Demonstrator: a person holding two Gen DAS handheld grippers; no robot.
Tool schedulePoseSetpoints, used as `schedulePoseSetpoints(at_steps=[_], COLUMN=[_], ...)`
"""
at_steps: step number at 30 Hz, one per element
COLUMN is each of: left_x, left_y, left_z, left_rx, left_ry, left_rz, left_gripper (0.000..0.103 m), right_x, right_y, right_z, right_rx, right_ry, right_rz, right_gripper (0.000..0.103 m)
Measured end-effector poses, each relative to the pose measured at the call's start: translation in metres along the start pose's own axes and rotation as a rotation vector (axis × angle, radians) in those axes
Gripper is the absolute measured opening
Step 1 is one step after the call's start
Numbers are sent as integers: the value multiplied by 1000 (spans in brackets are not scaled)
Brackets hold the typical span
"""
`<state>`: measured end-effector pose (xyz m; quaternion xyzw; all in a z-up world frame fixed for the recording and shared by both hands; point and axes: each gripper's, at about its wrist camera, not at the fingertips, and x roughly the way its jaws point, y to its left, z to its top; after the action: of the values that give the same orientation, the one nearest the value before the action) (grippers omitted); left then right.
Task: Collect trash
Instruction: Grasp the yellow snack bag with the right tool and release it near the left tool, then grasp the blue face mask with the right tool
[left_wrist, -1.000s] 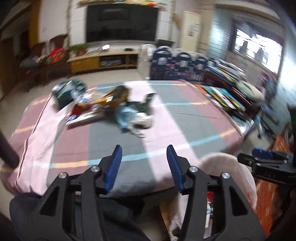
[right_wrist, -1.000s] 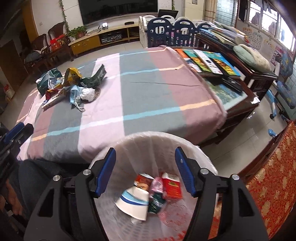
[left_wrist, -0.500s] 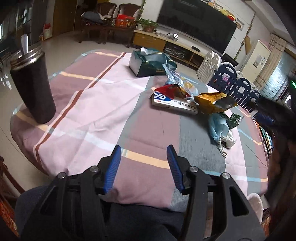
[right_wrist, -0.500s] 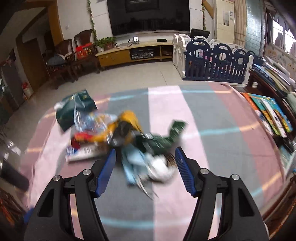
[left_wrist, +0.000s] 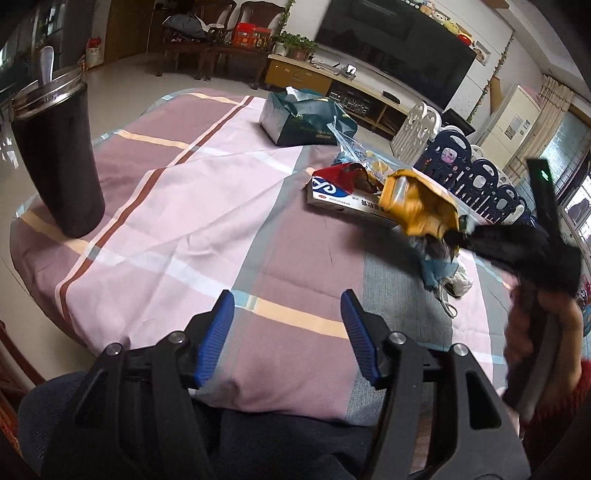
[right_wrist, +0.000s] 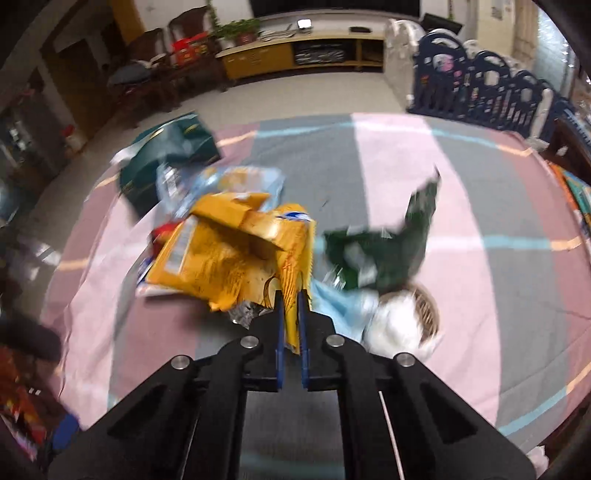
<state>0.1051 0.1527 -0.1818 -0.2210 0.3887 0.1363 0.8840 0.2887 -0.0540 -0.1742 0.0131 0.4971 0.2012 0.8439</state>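
My right gripper (right_wrist: 291, 306) is shut on the corner of a crumpled yellow snack bag (right_wrist: 236, 251), which hangs over the trash pile on the checked tablecloth. The left wrist view shows that bag (left_wrist: 417, 203) held by the right gripper (left_wrist: 461, 234) above a white and blue box (left_wrist: 343, 197). A dark green wrapper (right_wrist: 388, 251), a light blue mask (right_wrist: 340, 306) and white crumpled paper (right_wrist: 399, 325) lie right of the bag. My left gripper (left_wrist: 286, 325) is open and empty over the table's near edge.
A tall black tumbler (left_wrist: 55, 162) with a spoon stands at the table's left edge. A dark green box (left_wrist: 303, 122) sits at the far side. A clear plastic bag (right_wrist: 221, 181) lies behind the yellow bag. Blue play fence (right_wrist: 487, 85) beyond the table.
My right gripper moved from above the bin to the trash pile and closed on the yellow bag. My left gripper swung left to face the tumbler side of the table, still open.
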Motion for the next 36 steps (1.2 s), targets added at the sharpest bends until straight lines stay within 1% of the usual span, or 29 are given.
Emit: schedulePoseSetpoints(at_steps=[2, 4, 5, 7, 8, 9, 10, 12, 15, 16, 19, 23, 25, 27, 28, 29, 30, 32, 34, 36], left_x=[-1, -1, -2, -5, -5, -5, -5, -3, -2, -1, 2, 2, 3, 6, 7, 8, 9, 9, 9, 9], left_y=[-1, -2, -2, -3, -2, -2, -2, -1, 0, 0, -2, -2, -3, -3, -3, -3, -3, -3, -4, -6], left_z=[-1, -1, -1, -2, -3, -3, -3, -3, -3, -3, -4, -4, -4, -4, -5, -5, -5, -5, -5, -5], left_rx=[3, 8, 9, 8, 7, 4, 1, -5, -9, -7, -2, 0, 0, 2, 2, 2, 2, 1, 5, 14], left_ry=[-4, -4, -6, -16, -19, -18, -15, -5, 2, 5, 20, 24, 31, 43, 50, 55, 59, 64, 61, 58], left_rz=[-1, -2, -2, 1, 2, 2, 1, 0, -8, -10, -11, -10, -13, -20, -24, -28, -29, -32, -28, -27], left_gripper=[61, 61, 61, 62, 64, 66, 67, 67, 71, 72, 73, 74, 75, 77, 77, 77, 77, 77, 78, 82], right_x=[-12, -17, -19, -31, -40, -49, -57, -61, -48, -42, -21, 6, 23, 30, 31, 30, 27, 18, 4, -14], right_y=[6, 14, 15, 15, 10, 5, -1, -13, -27, -28, -19, 7, 20, 25, 27, 29, 31, 33, 31, 24], right_z=[-23, -44, -50, -61, -62, -60, -58, -51, -41, -40, -32, -30, -32, -36, -39, -44, -49, -57, -62, -65], right_rx=[-30, -81, -91, -106, -94, -74, -58, -22, 30, 45, 58, -7, -36, -40, -46, -58, -71, -97, -93, -78], right_ry=[2, 33, 46, 58, 30, -23, -71, -102, -82, -70, -41, 7, 49, 78, 90, 99, 100, 88, 64, 21], right_rz=[66, 109, 136, 250, 246, 195, 146, 81, -17, -25, 2, -29, -51, -41, -28, -10, 3, 16, 25, 0], right_gripper=[7, 7, 10, 24, 46, 63, 64, 64, 64, 64, 64, 64, 63, 42, 36, 27, 22, 17, 16, 16])
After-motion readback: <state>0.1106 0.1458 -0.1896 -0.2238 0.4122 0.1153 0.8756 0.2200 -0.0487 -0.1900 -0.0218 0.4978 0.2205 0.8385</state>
